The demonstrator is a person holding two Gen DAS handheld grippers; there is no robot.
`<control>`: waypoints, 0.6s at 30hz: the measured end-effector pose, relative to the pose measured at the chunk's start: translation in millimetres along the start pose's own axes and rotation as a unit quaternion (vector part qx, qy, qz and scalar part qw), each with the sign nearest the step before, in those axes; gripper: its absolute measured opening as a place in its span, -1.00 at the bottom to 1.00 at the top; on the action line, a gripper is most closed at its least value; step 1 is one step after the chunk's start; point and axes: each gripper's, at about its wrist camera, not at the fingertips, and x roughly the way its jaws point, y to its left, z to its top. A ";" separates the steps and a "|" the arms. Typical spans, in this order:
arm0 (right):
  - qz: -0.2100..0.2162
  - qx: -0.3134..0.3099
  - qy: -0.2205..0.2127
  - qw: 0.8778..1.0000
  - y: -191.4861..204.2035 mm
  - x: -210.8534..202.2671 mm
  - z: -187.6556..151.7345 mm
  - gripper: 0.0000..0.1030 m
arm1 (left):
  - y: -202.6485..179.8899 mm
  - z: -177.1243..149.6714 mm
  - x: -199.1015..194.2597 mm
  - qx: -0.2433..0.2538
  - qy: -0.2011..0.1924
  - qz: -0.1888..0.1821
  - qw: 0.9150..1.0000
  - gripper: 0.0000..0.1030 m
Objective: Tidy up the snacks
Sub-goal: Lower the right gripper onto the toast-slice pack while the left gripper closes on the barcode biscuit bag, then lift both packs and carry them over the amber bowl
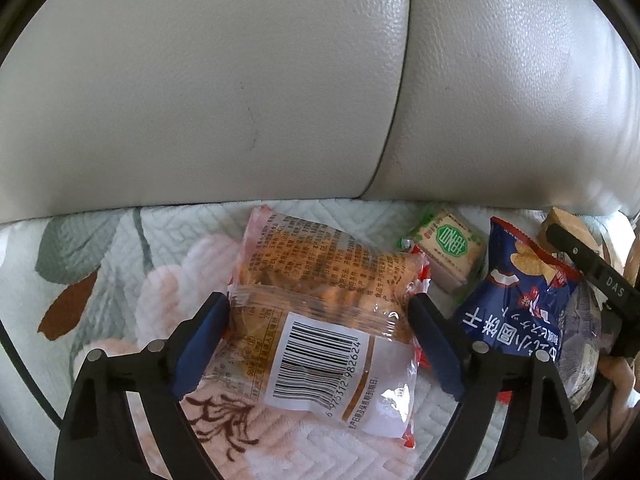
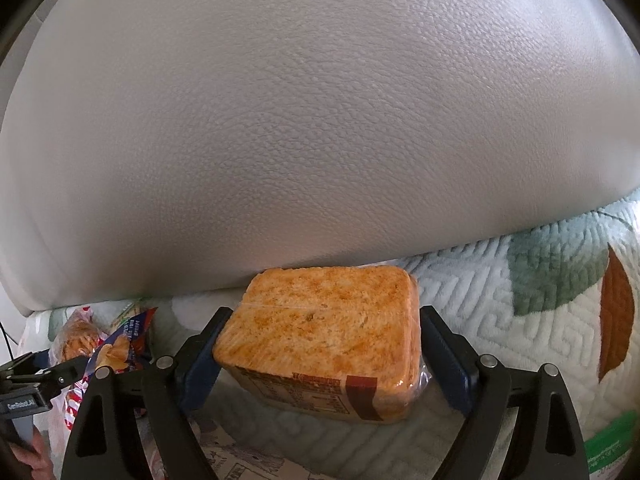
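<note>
My left gripper (image 1: 318,312) is shut on a clear pink-edged snack packet (image 1: 320,320) with a barcode, held just above the floral blanket (image 1: 120,264). To its right lie a green-and-cream biscuit pack (image 1: 446,246) and a dark blue chip bag (image 1: 520,292). My right gripper (image 2: 322,330) is shut on a wrapped block of toasted bread (image 2: 324,328), held over the blanket (image 2: 500,300) close to the sofa back. The blue chip bag (image 2: 120,348) and the left gripper's frame (image 2: 36,380) show at the far left of the right wrist view.
The grey leather sofa back (image 1: 240,80) rises right behind the snacks, with a seam between two cushions (image 1: 396,120). The right gripper's black frame (image 1: 588,272) and a tan packet (image 1: 560,220) sit at the right edge. A green-labelled packet (image 2: 608,444) lies at the lower right.
</note>
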 end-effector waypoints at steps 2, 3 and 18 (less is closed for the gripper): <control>0.002 -0.002 0.002 1.000 0.0 -1.6 0.2 0.74 | 0.9 1.2 -0.7 -0.006 -0.002 -0.004 1.000 0.73; 0.004 -0.004 0.003 1.000 -1.3 -4.3 0.1 0.74 | 0.3 1.6 -0.6 -0.007 -0.002 -0.005 1.000 0.73; 0.055 0.003 0.017 0.998 -35.9 -40.4 -15.8 0.74 | 25.7 -1.4 -22.7 -0.049 -0.004 -0.012 0.999 0.66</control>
